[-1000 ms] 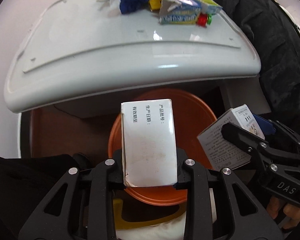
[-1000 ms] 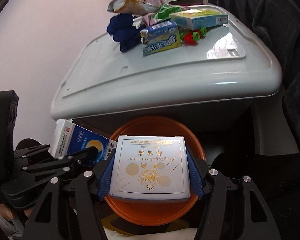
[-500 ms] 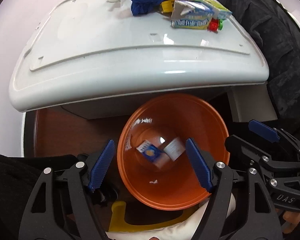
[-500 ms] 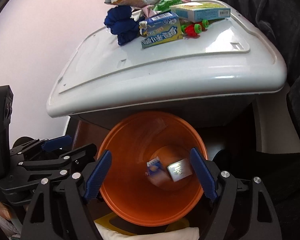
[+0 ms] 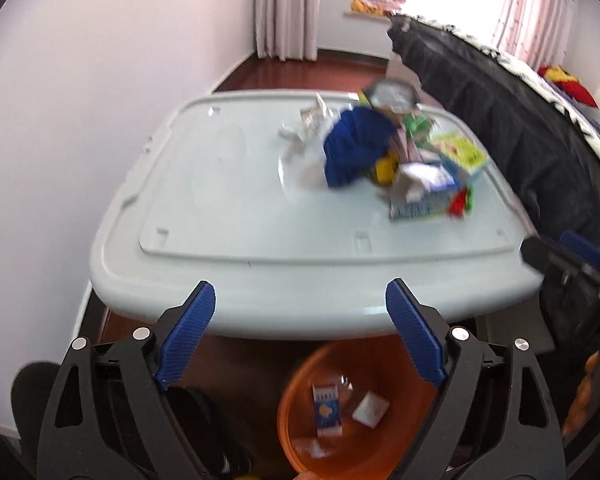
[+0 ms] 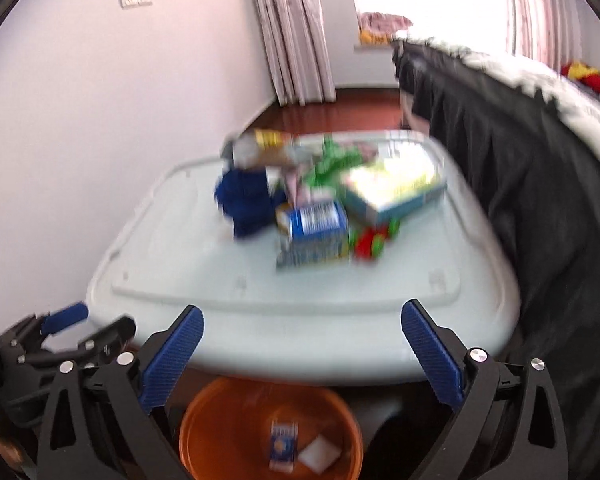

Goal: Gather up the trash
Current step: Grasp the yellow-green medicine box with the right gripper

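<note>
A pale lidded bin top (image 5: 228, 208) is seen in both views, with a blurred trash pile (image 6: 324, 208) heaped toward its far right. Below its near edge an orange bucket (image 5: 296, 400) is shown holding a blue-and-white box (image 5: 327, 404) and a white box (image 5: 371, 409), lying just beside each other. The left gripper (image 5: 300, 312) and right gripper (image 6: 302, 332) are held above it, fingers spread wide and empty. Only the left view reveals a white crumpled scrap (image 5: 306, 128) behind the pile; only the right view shows the left gripper from the side.
</note>
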